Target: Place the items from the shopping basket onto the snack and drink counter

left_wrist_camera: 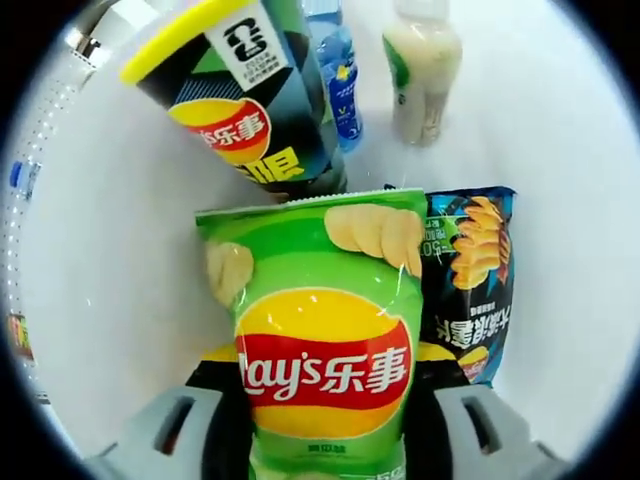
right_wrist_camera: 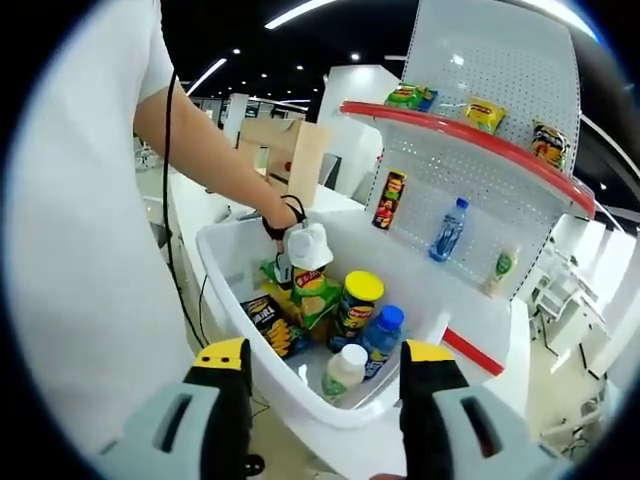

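Left gripper view: the green chip bag (left_wrist_camera: pixel 325 340) is clamped between the left gripper's (left_wrist_camera: pixel 325 440) jaws, apparently for lifting out of the white basket (left_wrist_camera: pixel 120 300). Beyond it stands a chip canister (left_wrist_camera: pixel 250 95); beside it lies a dark bag (left_wrist_camera: pixel 475 280). The right gripper (right_wrist_camera: pixel 325 400) is held apart, empty, above the basket.

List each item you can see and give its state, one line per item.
green chip bag: sealed, held between the left gripper jaws
dark chip bag: sealed, lying flat in the basket
yellow-lidded canister: lid on, tilted
blue-capped bottle: capped, in the basket
white bottle: capped
right gripper: open, holding nothing
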Motion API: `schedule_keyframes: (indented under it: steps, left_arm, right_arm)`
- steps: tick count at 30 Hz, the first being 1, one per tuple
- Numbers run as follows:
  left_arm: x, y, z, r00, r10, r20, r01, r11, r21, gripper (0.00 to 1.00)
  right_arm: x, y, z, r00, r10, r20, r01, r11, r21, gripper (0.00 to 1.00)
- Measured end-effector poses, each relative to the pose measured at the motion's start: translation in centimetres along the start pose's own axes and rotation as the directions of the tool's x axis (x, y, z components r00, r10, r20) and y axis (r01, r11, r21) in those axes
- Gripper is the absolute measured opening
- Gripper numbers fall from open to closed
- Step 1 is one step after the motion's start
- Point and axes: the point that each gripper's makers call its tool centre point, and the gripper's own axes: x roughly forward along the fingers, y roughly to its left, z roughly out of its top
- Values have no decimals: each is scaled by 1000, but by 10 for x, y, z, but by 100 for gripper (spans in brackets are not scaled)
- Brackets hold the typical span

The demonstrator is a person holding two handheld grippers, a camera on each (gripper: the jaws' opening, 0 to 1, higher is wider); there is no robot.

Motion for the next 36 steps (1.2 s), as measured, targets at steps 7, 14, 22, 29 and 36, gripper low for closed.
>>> schedule_keyframes:
  steps: [7, 14, 22, 29, 36]
  left_arm:
    - [0, 0, 0, 1000, 2, 8, -2, 1000, 0, 56]
    - [-2, 0, 1, 1000, 19, 18, -20, 1000, 15, 56]
    - [-4, -2, 3, 998, 55, 38, -57, 998, 34, 55]
    - [-10, 0, 3, 992, 99, 73, -101, 994, 28, 55]
    - [-34, 10, 17, 962, 222, 161, -230, 973, 32, 55]
  right_arm:
    - [3, -2, -2, 1000, -10, -9, 10, 1000, 0, 59]
    - [1, -3, -3, 1000, -18, -16, 18, 1000, -9, 58]
    - [2, 2, -5, 1000, -10, -30, 10, 1000, -22, 58]
    - [3, 4, -5, 1000, -10, -9, 10, 1000, -8, 58]
    - [3, 8, -8, 1000, 0, -6, 0, 1000, -2, 58]
